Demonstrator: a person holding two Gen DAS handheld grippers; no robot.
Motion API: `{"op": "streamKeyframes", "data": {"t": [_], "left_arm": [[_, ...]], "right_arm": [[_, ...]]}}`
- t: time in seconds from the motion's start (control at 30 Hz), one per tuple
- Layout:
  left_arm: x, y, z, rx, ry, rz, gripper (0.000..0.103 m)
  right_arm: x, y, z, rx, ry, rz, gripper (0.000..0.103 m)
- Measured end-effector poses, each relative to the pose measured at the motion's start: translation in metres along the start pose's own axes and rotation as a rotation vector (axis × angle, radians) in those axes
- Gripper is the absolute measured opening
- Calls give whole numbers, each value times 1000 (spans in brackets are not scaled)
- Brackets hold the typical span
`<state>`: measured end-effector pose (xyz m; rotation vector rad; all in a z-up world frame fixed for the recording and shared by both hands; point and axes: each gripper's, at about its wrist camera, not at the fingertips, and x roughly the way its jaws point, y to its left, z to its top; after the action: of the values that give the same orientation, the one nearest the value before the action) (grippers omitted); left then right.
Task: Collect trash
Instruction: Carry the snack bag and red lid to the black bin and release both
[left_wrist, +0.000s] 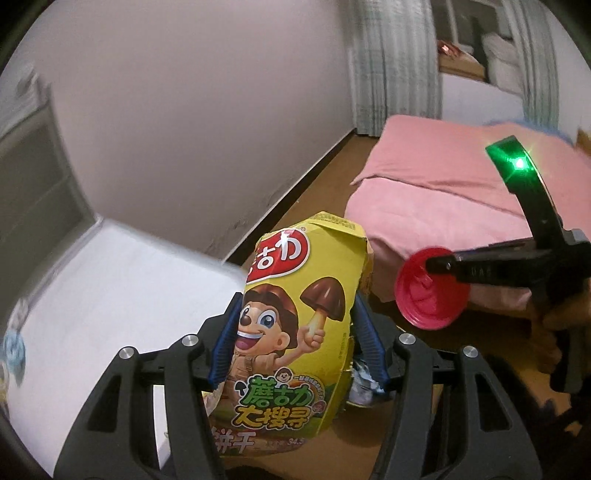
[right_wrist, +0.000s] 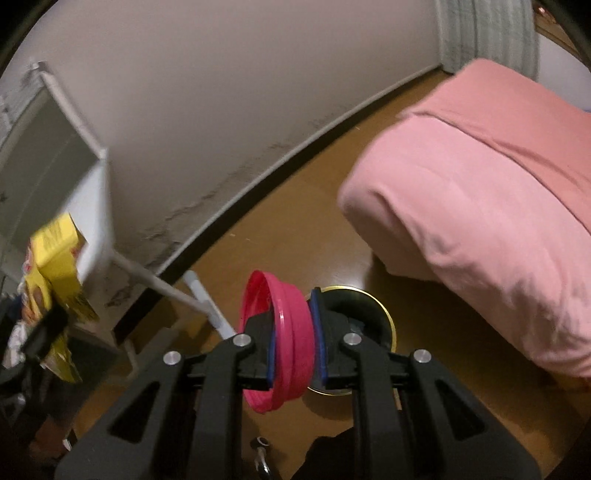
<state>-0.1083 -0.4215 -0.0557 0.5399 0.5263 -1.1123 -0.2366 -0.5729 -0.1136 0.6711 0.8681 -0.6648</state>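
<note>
Ahead of me: pale wall (right_wrist: 229, 92), scuffed near its dark baseboard (right_wrist: 280, 173). Brown wood floor (right_wrist: 295, 236). Pink-covered bed (right_wrist: 480, 206) at right, white table (left_wrist: 110, 280) at left, curtain (left_wrist: 391, 59) in far corner.

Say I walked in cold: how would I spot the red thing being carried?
Find the pink bed by the wall, then the two black hand-held grippers in front of it. The right gripper pinches a red plastic lid by its rim; the left gripper holds a yellow cartoon snack box.

Pink bedding (right_wrist: 480, 206) beside a white table (left_wrist: 110, 280).
</note>
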Motion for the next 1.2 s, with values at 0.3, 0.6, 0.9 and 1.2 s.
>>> {"op": "streamKeyframes", "data": {"t": [0.3,0.6,0.9,1.2], "left_arm": [[50,-54,5,91,22,-91,56],[142,-68,-33,33,217,-181,56],[187,-65,-55,-25,292,-214,56],[202,-65,-60,-53,302,-234,62]], "right_arm": [[36,-60,-18,76,64,-68,16],[87,-89,-24,105,139,-89,16],[136,-98,-31,96,205,-99,16],[141,-97,-26,101,204,-86,17]]}}
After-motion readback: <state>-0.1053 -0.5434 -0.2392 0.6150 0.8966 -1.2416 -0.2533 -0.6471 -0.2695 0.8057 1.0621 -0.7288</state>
